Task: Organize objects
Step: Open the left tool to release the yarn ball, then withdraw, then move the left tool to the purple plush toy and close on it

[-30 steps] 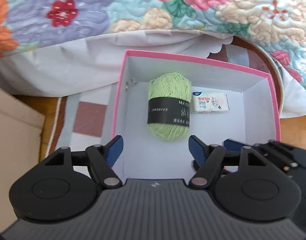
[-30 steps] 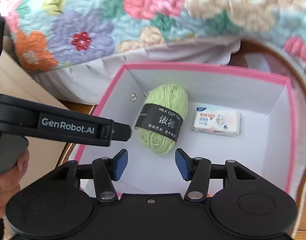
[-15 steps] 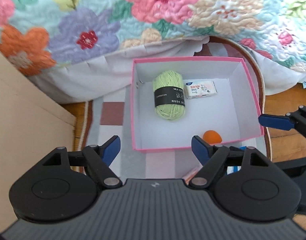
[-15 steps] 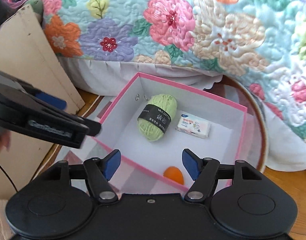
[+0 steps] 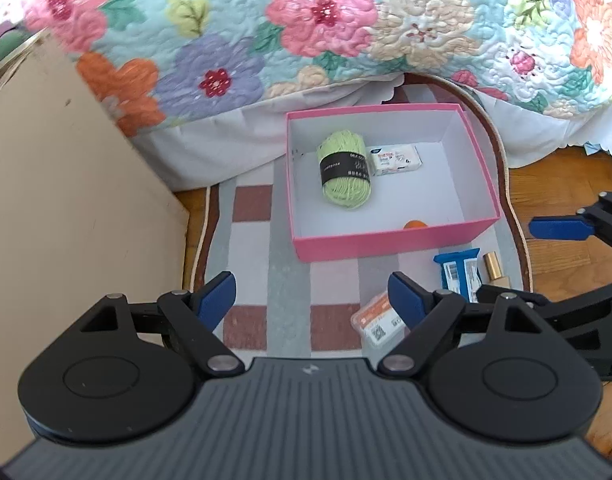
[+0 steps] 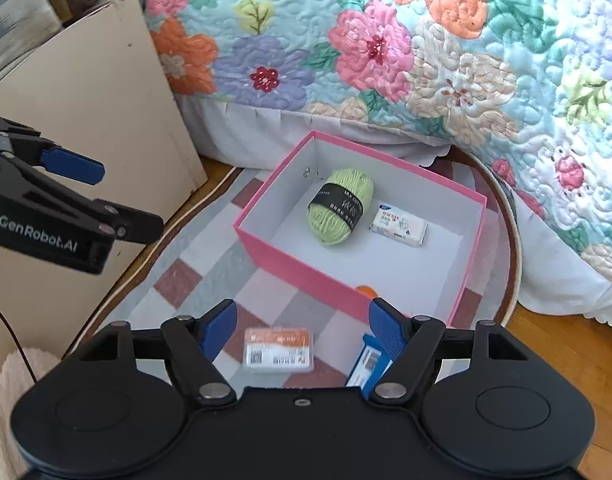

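Observation:
A pink box [image 5: 386,240] [image 6: 298,268] stands on a checked rug. Inside it lie a green yarn ball [image 5: 346,174] [image 6: 340,206], a white tissue pack [image 5: 396,160] [image 6: 400,226] and an orange ball [image 5: 415,225] [image 6: 365,290] by the near wall. On the rug in front of the box lie an orange-and-white card pack [image 5: 376,322] [image 6: 278,350], a blue packet [image 5: 460,274] [image 6: 368,364] and a gold-capped bottle [image 5: 492,266]. My left gripper [image 5: 312,296] and right gripper [image 6: 302,322] hang high above the rug, near the box. The jaws of both are opening, with nothing between them.
A flowered quilt [image 5: 326,32] with a white skirt hangs behind the box. A beige board [image 5: 66,200] stands at the left of the rug [image 5: 282,280]. Wooden floor [image 5: 558,184] shows at the right.
Both grippers have risen and drawn back from inside the box, and their jaws stand wider. The orange ball and the items on the rug have come into view.

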